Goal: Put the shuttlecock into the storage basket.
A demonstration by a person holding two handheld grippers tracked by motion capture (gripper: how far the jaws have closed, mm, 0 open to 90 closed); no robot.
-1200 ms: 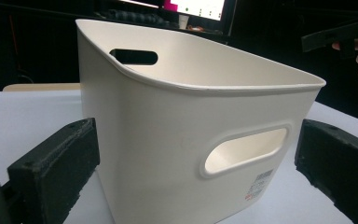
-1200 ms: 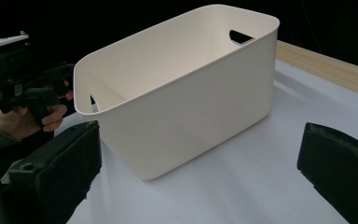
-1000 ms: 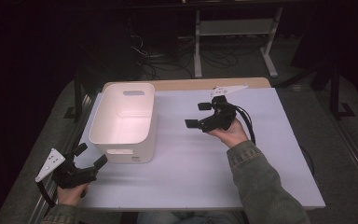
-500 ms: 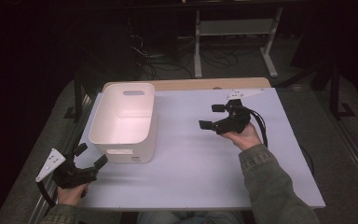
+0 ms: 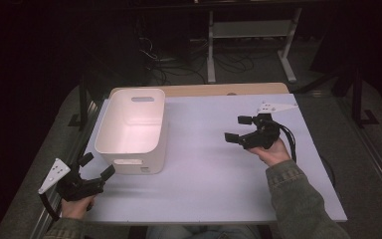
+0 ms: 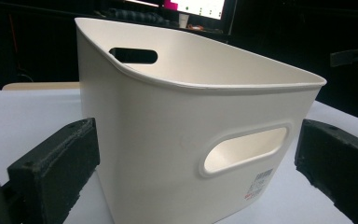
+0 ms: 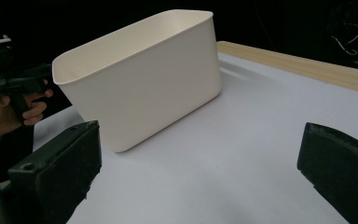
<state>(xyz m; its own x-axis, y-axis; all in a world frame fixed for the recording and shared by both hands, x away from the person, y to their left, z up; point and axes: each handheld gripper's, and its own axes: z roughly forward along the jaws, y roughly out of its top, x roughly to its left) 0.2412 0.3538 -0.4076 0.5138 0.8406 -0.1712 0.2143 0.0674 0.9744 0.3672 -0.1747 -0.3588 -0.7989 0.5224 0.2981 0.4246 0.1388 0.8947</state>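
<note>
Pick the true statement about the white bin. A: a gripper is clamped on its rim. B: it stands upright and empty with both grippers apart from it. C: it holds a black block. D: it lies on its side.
B: the white bin stands upright, its inside bare, with the left gripper and right gripper both open and apart from it.
</note>
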